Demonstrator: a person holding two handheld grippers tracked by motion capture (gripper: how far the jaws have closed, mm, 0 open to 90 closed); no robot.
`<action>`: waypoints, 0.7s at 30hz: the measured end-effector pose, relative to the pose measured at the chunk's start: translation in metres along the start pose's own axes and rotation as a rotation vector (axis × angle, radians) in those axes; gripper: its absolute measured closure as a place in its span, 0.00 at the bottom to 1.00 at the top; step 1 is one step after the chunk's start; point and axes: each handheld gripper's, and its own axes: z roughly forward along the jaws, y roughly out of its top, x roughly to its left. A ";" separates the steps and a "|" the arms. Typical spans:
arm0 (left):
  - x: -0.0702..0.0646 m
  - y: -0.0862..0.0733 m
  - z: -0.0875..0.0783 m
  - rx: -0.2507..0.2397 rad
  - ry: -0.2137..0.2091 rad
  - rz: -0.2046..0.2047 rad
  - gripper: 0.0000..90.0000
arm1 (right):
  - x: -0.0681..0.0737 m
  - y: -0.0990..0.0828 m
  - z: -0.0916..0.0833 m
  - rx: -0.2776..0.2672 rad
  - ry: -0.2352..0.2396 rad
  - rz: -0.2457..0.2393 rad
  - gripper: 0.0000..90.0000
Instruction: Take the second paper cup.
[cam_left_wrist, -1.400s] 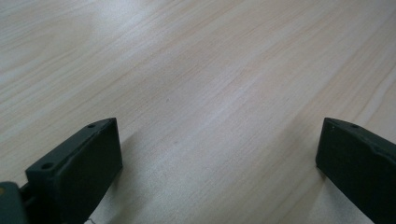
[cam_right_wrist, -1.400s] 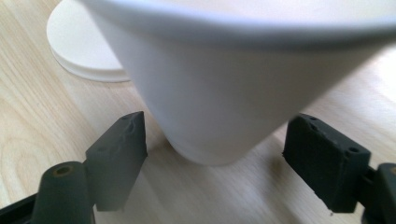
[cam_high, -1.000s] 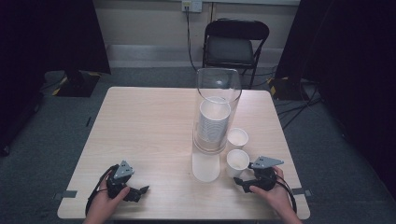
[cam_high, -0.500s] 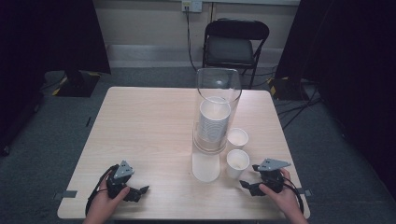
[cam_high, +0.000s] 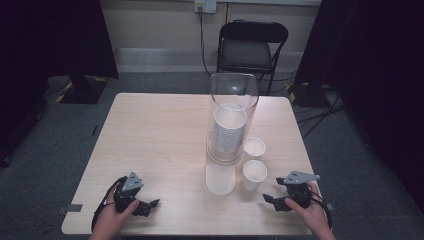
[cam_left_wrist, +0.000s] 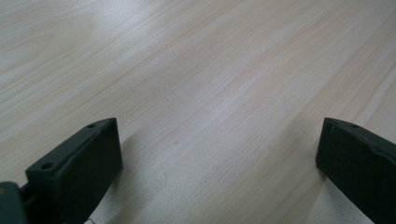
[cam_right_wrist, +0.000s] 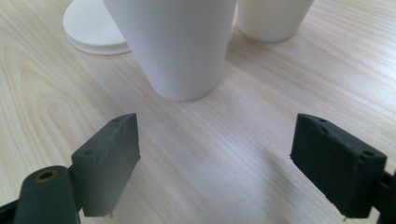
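High view: both hand-held grippers, left (cam_high: 150, 204) and right (cam_high: 269, 199), rest agape, empty, lower frame. Your likely next move: advance the right onto the near cup (cam_high: 254, 174).

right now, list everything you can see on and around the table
table: one, light wood, centre of the room
clear tube: one, see-through, upright on the table, right of centre
cup stack: one, white, inside the clear tube
loose cups: two, white, upright, right of the tube
upside-down cup: one, white, in front of the tube
chair: one, black, beyond the far edge
wall socket: one, white, back wall
left gripper: black, open, near left corner
right gripper: black, open, near right corner, facing the nearer loose cup
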 end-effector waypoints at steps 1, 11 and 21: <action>0.000 0.000 0.000 0.000 0.000 0.000 0.00 | -0.001 -0.001 -0.001 -0.001 -0.005 -0.004 0.16; 0.000 0.000 0.000 0.000 0.000 0.000 0.00 | -0.007 -0.010 -0.012 0.003 -0.015 0.010 0.16; 0.000 0.000 0.000 0.000 0.000 0.000 0.00 | -0.013 -0.019 -0.020 0.005 -0.027 0.023 0.16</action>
